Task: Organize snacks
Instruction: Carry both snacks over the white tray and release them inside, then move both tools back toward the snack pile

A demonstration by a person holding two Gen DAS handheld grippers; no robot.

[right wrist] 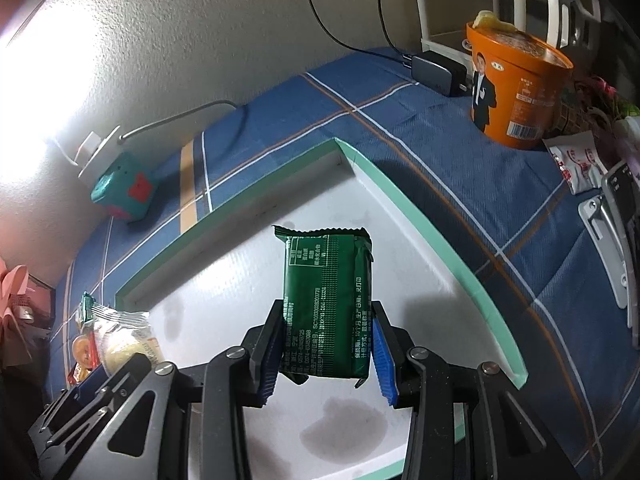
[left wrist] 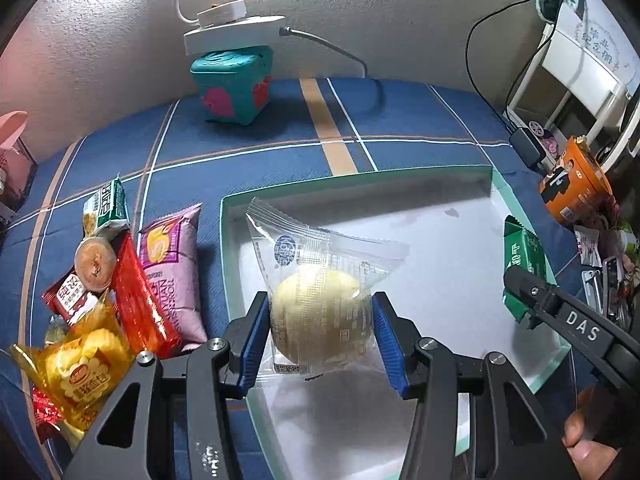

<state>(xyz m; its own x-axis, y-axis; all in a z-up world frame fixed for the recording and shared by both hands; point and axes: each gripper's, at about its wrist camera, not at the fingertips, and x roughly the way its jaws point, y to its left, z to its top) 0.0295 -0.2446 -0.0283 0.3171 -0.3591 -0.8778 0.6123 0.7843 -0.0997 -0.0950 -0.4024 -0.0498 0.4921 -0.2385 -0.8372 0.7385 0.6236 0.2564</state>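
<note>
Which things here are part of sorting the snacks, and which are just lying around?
Job: bun packet in left tongs; green packet in right tongs; white tray; snack pile.
Lying about: teal box, noodle cup, charger.

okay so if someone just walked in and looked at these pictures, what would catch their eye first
Probably the two held snacks: the left gripper is shut on a clear-wrapped bun and the right gripper on a green packet, both over the white tray with its mint rim. Next, the bright snack pile on the blue plaid cloth left of the tray, and the orange noodle cup beyond its right side.
</note>
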